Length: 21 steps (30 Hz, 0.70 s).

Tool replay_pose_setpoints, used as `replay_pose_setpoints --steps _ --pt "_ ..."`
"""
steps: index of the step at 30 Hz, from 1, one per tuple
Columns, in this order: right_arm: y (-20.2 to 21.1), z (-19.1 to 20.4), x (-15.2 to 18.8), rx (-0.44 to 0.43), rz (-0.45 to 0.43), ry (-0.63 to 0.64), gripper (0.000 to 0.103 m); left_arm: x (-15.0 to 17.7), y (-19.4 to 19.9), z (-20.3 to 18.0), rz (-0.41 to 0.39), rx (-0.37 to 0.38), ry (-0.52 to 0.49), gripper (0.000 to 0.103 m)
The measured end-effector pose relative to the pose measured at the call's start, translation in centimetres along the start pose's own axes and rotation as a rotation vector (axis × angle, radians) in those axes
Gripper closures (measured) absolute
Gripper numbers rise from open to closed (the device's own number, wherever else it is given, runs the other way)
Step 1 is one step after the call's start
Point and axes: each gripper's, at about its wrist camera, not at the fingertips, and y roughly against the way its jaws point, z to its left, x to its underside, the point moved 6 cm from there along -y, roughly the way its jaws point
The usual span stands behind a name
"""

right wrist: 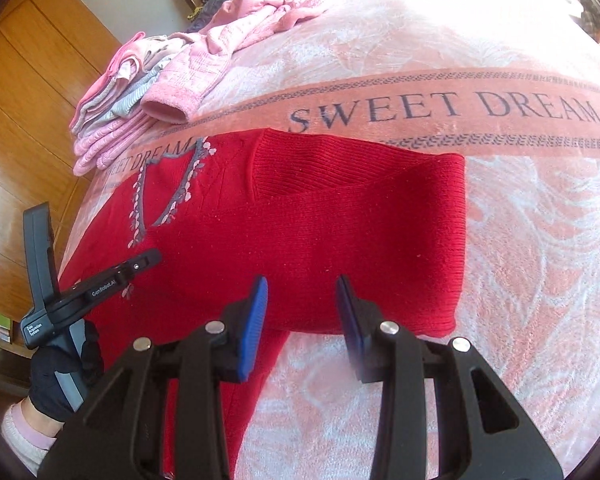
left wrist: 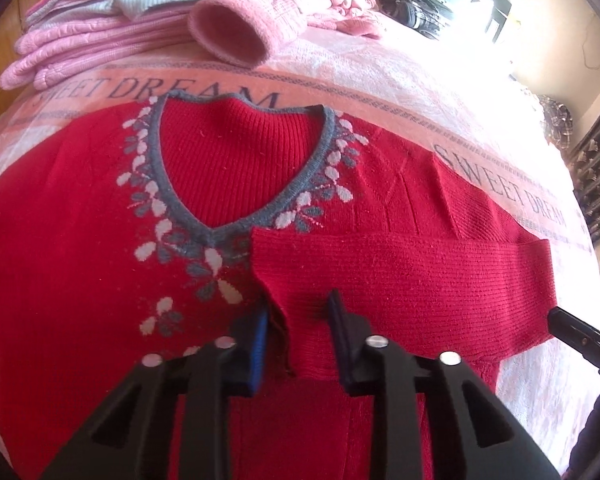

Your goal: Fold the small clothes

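Both claws, left (left wrist: 296,336) and right (right wrist: 302,320), gape over red sweater (right wrist: 340,232) on pink blanket (right wrist: 520,280).

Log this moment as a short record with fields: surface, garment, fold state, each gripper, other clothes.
surface: pink blanket printed with SWEET DREAM
garment: red sweater, front up, grey V-neck trim with white and grey leaf pattern
fold state: one sleeve folded across the chest; cuff end lies near the V-neck point
left gripper: open, fingers straddling the sleeve cuff
right gripper: open, over the folded side edge of the sweater
other clothes: stack of folded pink clothes; loose pink garment beyond it
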Motion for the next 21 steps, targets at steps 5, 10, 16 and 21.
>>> replay_pose_setpoints --steps 5,10,16,21 --pt "-0.1 -1.0 -0.3 0.007 -0.007 -0.042 0.067 -1.0 2.7 0.1 -0.104 0.076 -0.004 0.100" --pt "-0.1 -1.1 -1.0 -0.002 -0.022 -0.071 0.067 -3.3 6.9 1.8 -0.221 0.101 0.029 0.100" --pt "0.0 -0.4 -1.9 -0.056 -0.046 -0.103 0.067 -6.4 10.6 8.3 -0.339 -0.010 0.066 0.100" --pt "-1.7 1.9 -1.8 -0.130 -0.011 -0.080 0.067 -7.1 9.6 14.7 -0.325 -0.096 0.142 0.100"
